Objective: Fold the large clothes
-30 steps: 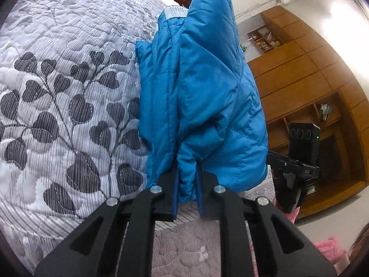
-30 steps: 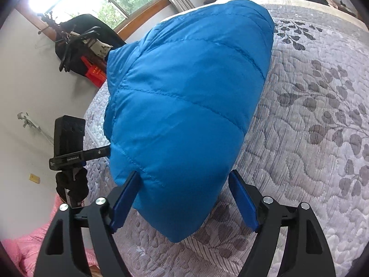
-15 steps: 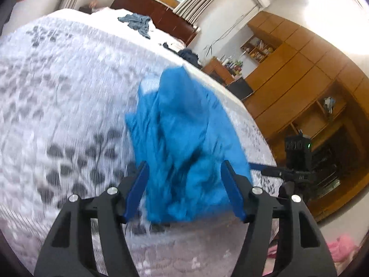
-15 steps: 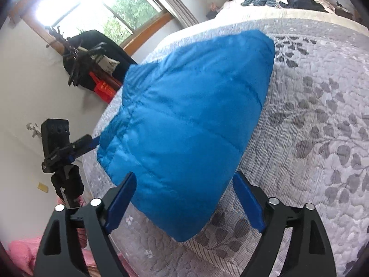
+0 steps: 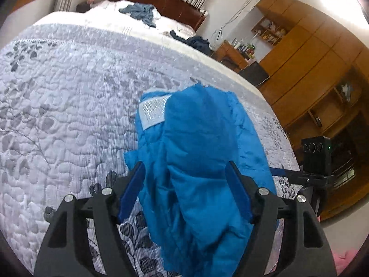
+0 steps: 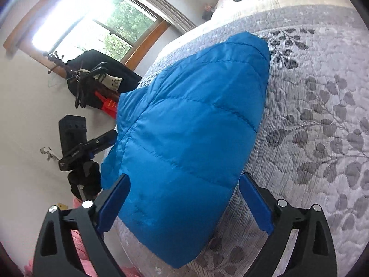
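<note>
- The blue puffer jacket [image 5: 203, 161] lies folded in a thick bundle near the foot edge of the quilted bedspread [image 5: 69, 115], right in front of both your tools.
- Your left gripper [image 5: 185, 191] has its jaws spread wide, one on each side of the bundle at 6 o'clock in its view, gripping nothing.
- Your right gripper [image 6: 184, 203] is likewise spread apart and empty, straddling the smooth quilted panel of the jacket [image 6: 191, 127].
- Expect it to be light, soft and springy. The padding looks likely to puff back open, and the shiny shell will probably slip in the pads.
- Take it by a stitched seam or a doubled edge rather than a fat padded panel; the loose edge at 6 o'clock in the left view looks easiest.
- The white mesh label [image 5: 153, 110] at 11 o'clock of the bundle probably marks the collar end.
- Sleeves and zip are tucked out of sight, so you cannot tell how neat the inner folds are.
- The bundle's near edge is cut off below both views.
- Far off at 12 o'clock, crumpled clothes [image 5: 140, 12] lie by the headboard, too small to identify.
</note>
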Tool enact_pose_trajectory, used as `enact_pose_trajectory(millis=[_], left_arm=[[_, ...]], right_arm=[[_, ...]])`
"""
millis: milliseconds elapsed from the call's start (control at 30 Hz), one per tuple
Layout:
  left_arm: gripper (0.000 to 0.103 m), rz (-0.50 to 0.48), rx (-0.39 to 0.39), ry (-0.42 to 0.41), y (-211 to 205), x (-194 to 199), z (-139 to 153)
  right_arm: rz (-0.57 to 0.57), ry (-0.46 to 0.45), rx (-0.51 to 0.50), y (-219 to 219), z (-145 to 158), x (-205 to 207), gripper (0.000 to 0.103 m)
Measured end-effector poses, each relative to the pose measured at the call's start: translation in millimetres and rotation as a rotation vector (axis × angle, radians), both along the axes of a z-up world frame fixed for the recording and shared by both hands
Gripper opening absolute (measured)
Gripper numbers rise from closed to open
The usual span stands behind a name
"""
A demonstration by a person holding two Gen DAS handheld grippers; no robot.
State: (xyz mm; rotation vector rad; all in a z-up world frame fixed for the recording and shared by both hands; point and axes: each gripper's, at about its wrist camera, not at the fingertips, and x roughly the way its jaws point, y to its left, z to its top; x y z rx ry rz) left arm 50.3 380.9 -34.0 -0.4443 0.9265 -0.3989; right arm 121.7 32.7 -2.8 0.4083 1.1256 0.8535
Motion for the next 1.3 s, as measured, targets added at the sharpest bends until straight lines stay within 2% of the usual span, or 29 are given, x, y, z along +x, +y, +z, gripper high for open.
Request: enact_pose_trajectory(millis=[133, 267, 500, 600, 733, 933, 1000, 1100, 1167, 1300], left_arm=[[0.075, -0.016, -0.02, 0.023, 1.3, 6.8, -10.4], [0.084, -0.039, -0.077, 0.05, 7.3, 17.1, -29.1], [0.097, -0.103, -0.278, 0.104, 16.9, 33.7, -66.7], [0.1, -0.13, -0.335, 0.106, 16.4, 37.9, -77.7], [0.101, -0.155, -0.35, 0.085, 8.2, 40.6, -80.8], [0.1, -0.154, -0.371, 0.062, -7.2, 43.7, -85.2], [0.089, -0.15, -0.374, 0.043, -13.9, 41.2, -84.4], [0.074, -0.148, -0.413, 0.046, -18.8, 41.4, -85.7], [0.068, -0.143, -0.421, 0.04, -20.7, 39.8, -85.6], [0.061, -0.147, -0.443, 0.037, -35.0, 39.8, -81.9]], right_arm=[[0.007, 0.021, 0.015, 2.1, -7.9, 9.3, 0.096], [0.02, 0.052, 0.043, 6.2, -18.8, 18.3, 0.097], [0.044, 0.122, 0.096, 15.2, -40.5, 27.6, 0.1], [0.058, 0.15, 0.132, 19.3, -49.6, 32.5, 0.1], [0.072, 0.171, 0.165, 25.7, -57.1, 36.3, 0.1], [0.083, 0.139, 0.142, 37.0, -55.7, 35.7, 0.099], [0.08, 0.125, 0.138, 36.9, -51.5, 35.4, 0.093], [0.075, 0.111, 0.145, 33.7, -44.1, 33.5, 0.078], [0.082, 0.087, 0.144, 33.2, -36.9, 31.0, 0.067], [0.085, 0.026, 0.121, 26.5, -15.0, 24.9, 0.061]])
